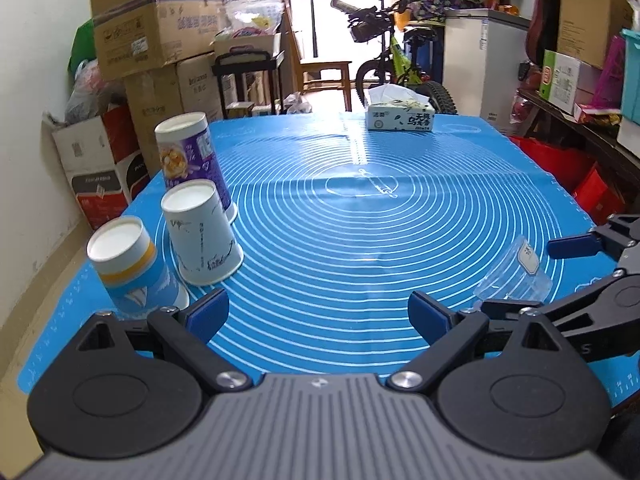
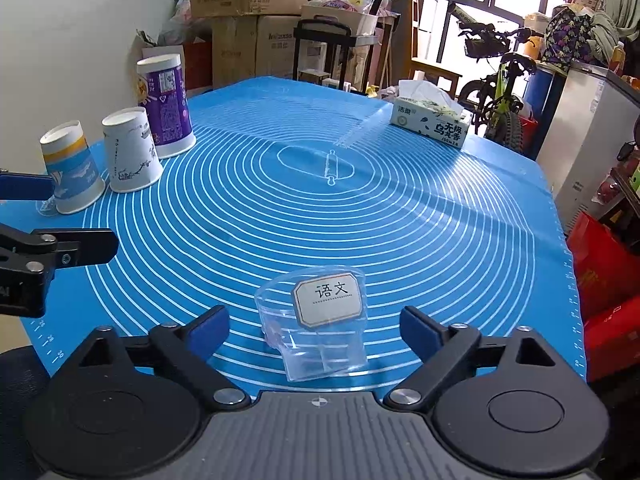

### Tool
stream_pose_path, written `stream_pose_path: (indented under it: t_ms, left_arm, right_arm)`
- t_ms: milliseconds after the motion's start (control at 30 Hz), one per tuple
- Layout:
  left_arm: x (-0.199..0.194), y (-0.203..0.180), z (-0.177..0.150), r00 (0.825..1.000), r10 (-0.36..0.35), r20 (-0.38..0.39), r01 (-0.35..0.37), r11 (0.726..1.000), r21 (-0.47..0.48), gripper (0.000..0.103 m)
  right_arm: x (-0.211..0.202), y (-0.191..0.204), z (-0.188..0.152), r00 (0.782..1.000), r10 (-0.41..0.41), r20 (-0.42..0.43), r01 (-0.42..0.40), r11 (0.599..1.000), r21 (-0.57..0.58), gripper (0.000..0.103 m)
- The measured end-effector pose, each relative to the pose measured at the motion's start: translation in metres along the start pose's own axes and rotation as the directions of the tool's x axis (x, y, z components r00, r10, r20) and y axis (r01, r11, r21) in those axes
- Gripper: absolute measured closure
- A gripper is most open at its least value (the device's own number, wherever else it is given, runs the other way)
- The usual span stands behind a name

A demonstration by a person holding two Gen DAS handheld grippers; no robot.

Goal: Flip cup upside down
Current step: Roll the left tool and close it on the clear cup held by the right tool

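Clear cup (image 2: 316,332) base hidden behind right gripper (image 2: 314,330).

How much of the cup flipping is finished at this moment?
Done: three paper cups stand upside down at the mat's left: the purple cup, the white cup and the striped cup. In hand: nothing; the right gripper is open around the clear cup, which looks upright. Left: grasping and flipping it. The left gripper is open and idle.

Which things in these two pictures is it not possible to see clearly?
- clear cup, right wrist view: its lower end is hidden behind the tool body; touching the blue mat or not, I cannot tell.
- Same cup, left wrist view: the right tool hides its lower edge.
- yellow-banded paper cup, right wrist view: a left tool finger hides its lower left side.
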State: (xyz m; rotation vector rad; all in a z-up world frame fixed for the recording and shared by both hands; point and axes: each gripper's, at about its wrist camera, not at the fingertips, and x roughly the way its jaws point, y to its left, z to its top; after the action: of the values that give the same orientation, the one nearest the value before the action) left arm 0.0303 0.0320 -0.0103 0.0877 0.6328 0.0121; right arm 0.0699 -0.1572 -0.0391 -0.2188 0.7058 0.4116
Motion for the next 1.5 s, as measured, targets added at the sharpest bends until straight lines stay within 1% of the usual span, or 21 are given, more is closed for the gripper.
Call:
stream_pose_path:
  t_ms: [200,300,333,400,433,467,500,533,633,733,833,933,1000,1067,1133,1167,1267,1300,1333,1400,1500]
  left_arm:
    - [0.000,-0.009,0.002,0.999,-0.036,0.006,0.035,0.992,0.120,0.008]
    - [-0.001,-0.018,0.006,0.998,-0.064,0.022,0.058,0.976,0.209,0.008]
    - [-0.002,-0.022,0.008,0.997,-0.075,0.029,0.066,0.967,0.248,0.008]
    - [-0.004,-0.032,0.011,0.994,-0.103,0.044,0.082,0.934,0.347,0.008]
    - [-0.004,-0.038,0.013,0.992,-0.117,0.054,0.085,0.910,0.407,0.008]
    - [-0.005,-0.045,0.013,0.989,-0.132,0.068,0.084,0.877,0.473,0.008]
    - [-0.005,-0.052,0.013,0.986,-0.146,0.081,0.079,0.837,0.541,0.008]
    - [-0.004,-0.058,0.012,0.982,-0.164,0.092,0.074,0.787,0.612,0.008]
    - [-0.002,-0.078,0.007,0.968,-0.233,0.095,0.063,0.591,0.805,0.008]
    - [0.005,-0.092,-0.002,0.959,-0.277,0.061,0.056,0.397,0.916,0.008]
    - [0.015,-0.106,-0.007,0.960,-0.280,0.022,0.036,0.199,0.979,0.008]
    - [0.025,-0.119,-0.010,0.965,-0.261,-0.014,0.015,0.004,1.000,0.008]
    - [0.031,-0.127,-0.015,0.967,-0.252,-0.035,0.007,-0.111,0.994,0.008]
    - [0.034,-0.135,-0.020,0.969,-0.242,-0.057,0.004,-0.212,0.977,0.008]
    - [0.035,-0.140,-0.024,0.970,-0.225,-0.088,0.019,-0.293,0.956,0.008]
    - [0.036,-0.142,-0.025,0.970,-0.218,-0.105,0.029,-0.327,0.945,0.008]
    - [0.040,-0.147,-0.030,0.971,-0.196,-0.138,0.044,-0.420,0.907,0.008]
    - [0.042,-0.149,-0.030,0.972,-0.185,-0.143,0.048,-0.443,0.895,0.008]
    - [0.043,-0.150,-0.031,0.973,-0.174,-0.149,0.053,-0.461,0.886,0.008]
    - [0.047,-0.151,-0.029,0.971,-0.145,-0.189,0.095,-0.491,0.866,0.008]
    - [0.054,-0.156,-0.026,0.968,-0.104,-0.229,0.145,-0.514,0.845,0.010]
  right_arm:
    - [-0.030,-0.012,-0.015,0.999,-0.031,0.036,0.028,0.997,0.078,0.002]
    - [-0.048,-0.018,-0.025,0.997,-0.056,0.059,0.048,0.991,0.126,0.001]
    - [-0.054,-0.020,-0.029,0.995,-0.070,0.065,0.061,0.988,0.142,0.000]
    - [-0.064,-0.022,-0.036,0.993,-0.097,0.074,0.083,0.982,0.172,0.000]
    - [-0.067,-0.023,-0.039,0.991,-0.107,0.076,0.092,0.978,0.187,0.000]
    - [-0.069,-0.024,-0.043,0.990,-0.116,0.075,0.099,0.974,0.203,0.000]
    - [-0.070,-0.025,-0.046,0.990,-0.121,0.071,0.103,0.971,0.217,0.000]
    - [-0.071,-0.026,-0.049,0.990,-0.124,0.067,0.106,0.967,0.231,0.000]
    - [-0.071,-0.028,-0.058,0.991,-0.122,0.059,0.101,0.956,0.274,0.000]
    - [-0.072,-0.028,-0.067,0.992,-0.112,0.065,0.087,0.949,0.302,0.000]
    - [-0.072,-0.026,-0.071,0.991,-0.106,0.077,0.077,0.945,0.318,0.000]
    - [-0.073,-0.027,-0.077,0.991,-0.102,0.082,0.069,0.942,0.329,0.000]
    - [-0.074,-0.029,-0.083,0.992,-0.092,0.083,0.058,0.936,0.346,0.000]
    - [-0.074,-0.032,-0.089,0.993,-0.085,0.084,0.049,0.929,0.367,0.000]
    - [-0.073,-0.035,-0.095,0.994,-0.077,0.078,0.042,0.923,0.382,0.000]
    - [-0.072,-0.036,-0.097,0.995,-0.071,0.077,0.036,0.922,0.385,0.000]
    - [-0.074,-0.039,-0.102,0.994,-0.073,0.082,0.035,0.919,0.392,0.000]
    - [-0.075,-0.040,-0.103,0.993,-0.075,0.085,0.035,0.917,0.397,0.000]
    - [-0.076,-0.040,-0.104,0.993,-0.076,0.089,0.034,0.915,0.402,0.000]
    - [-0.077,-0.042,-0.105,0.993,-0.074,0.096,0.028,0.911,0.412,0.000]
    - [-0.079,-0.044,-0.107,0.992,-0.071,0.105,0.020,0.907,0.421,0.000]
